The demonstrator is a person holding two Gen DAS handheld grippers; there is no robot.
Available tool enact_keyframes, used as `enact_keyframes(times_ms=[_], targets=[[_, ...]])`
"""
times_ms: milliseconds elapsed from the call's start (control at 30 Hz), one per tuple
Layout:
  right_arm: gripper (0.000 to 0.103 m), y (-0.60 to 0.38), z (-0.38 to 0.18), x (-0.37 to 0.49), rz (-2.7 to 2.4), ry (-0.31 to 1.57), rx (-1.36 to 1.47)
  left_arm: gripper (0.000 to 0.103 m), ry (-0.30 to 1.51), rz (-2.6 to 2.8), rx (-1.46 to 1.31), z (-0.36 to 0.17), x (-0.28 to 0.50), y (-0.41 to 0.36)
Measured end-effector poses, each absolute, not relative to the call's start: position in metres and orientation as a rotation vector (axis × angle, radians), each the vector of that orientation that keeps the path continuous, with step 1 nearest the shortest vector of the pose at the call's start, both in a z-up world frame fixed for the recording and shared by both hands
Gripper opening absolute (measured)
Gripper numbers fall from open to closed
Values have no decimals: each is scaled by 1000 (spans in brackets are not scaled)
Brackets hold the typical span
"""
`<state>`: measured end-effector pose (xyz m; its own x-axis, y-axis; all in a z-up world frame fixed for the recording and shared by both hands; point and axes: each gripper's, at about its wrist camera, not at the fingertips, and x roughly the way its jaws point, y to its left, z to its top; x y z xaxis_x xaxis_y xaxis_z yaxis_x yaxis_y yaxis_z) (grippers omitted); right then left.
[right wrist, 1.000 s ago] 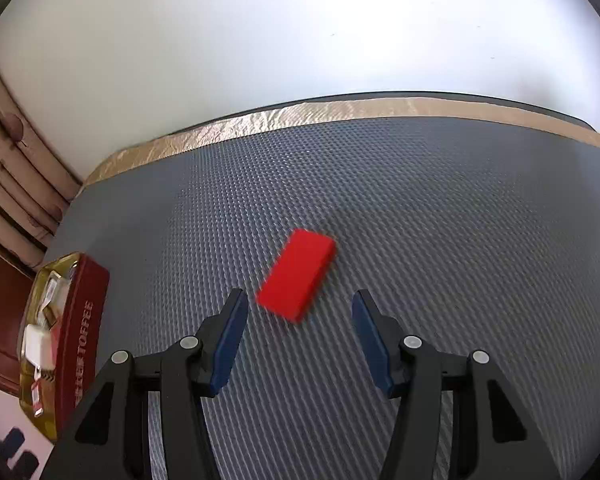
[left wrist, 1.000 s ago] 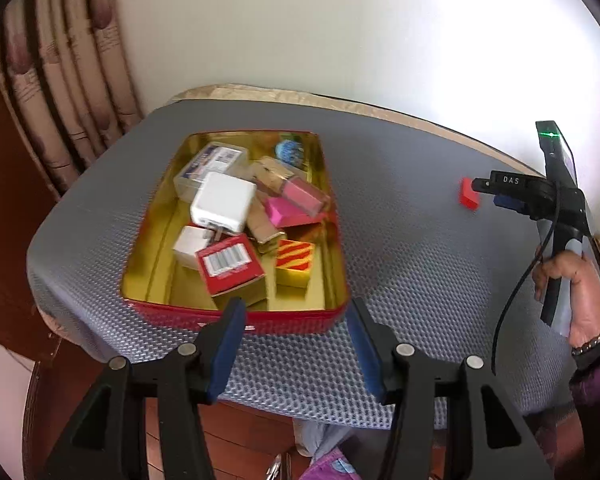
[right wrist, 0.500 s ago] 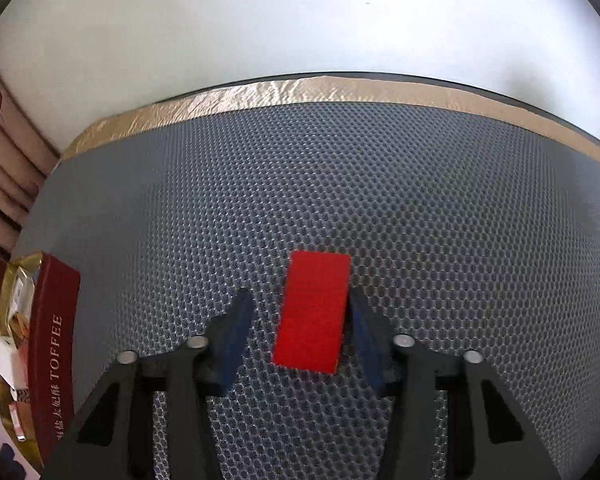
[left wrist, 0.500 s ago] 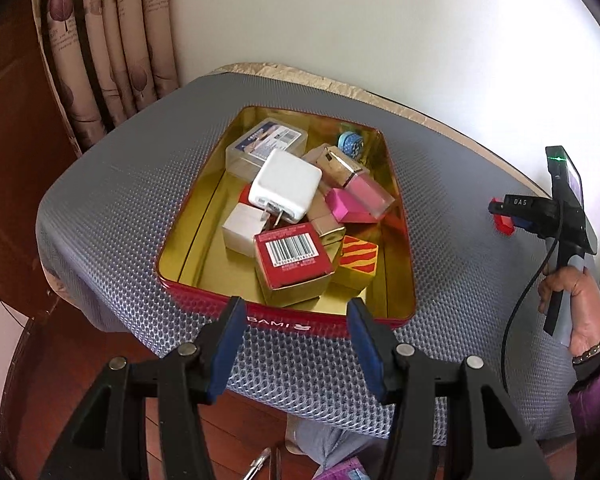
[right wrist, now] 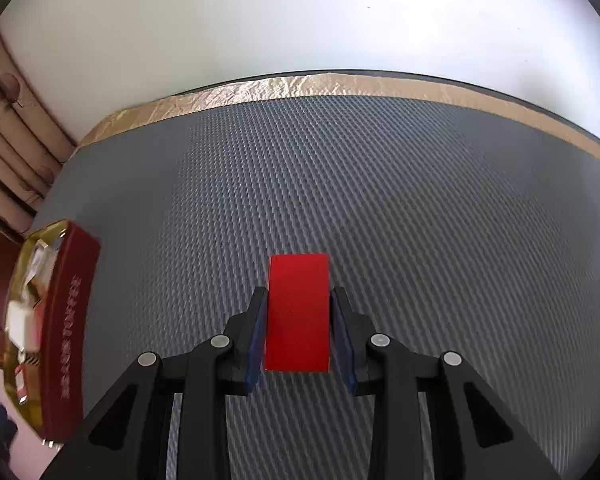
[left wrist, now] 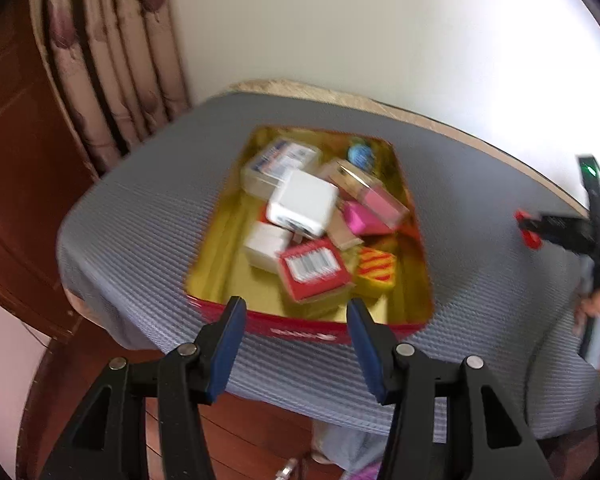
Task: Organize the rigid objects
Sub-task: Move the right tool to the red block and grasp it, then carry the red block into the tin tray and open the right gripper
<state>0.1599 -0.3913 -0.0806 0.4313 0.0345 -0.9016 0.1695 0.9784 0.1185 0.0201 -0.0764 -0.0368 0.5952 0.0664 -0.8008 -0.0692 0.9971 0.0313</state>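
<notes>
Red and flat, the small block (right wrist: 298, 312) sits clamped between the blue pads of the right gripper (right wrist: 299, 330), whose jaws have narrowed until both pads press its long sides. It lies over the grey textured mat (right wrist: 380, 200), well to the right of the tin; whether it has left the surface I cannot tell. Half a second ago these jaws stood a little wider, the pads just flanking the block, and a second ago they were fully spread with the block lying askew ahead of them.

The left gripper (left wrist: 296, 344) hangs wide apart and holds nothing, its tips over the near red wall of the tin (left wrist: 300, 326). Its view is now smeared by motion and has swung slightly, with the tin sitting more central than before.

Inside the gold-lined tin lies a jumble: a white charger (left wrist: 302, 204) on top, a clear plastic case (left wrist: 278, 164) behind it, a pink-filled bottle (left wrist: 374, 196), a magenta piece (left wrist: 360, 218), a red barcode box (left wrist: 314, 268), a red-and-yellow striped box (left wrist: 376, 270), a small white box (left wrist: 266, 246) and a blue round item (left wrist: 360, 154) at the far end. From the left view the right gripper (left wrist: 530, 230) appears at the mat's right edge with red showing at its tips.
</notes>
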Motion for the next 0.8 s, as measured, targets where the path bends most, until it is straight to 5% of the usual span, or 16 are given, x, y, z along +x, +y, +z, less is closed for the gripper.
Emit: enact_keyframes(times_ms=[800], targets=[[29,-375,-62,62,-63,1143,243,54,918,186,38,-19,-30,6]])
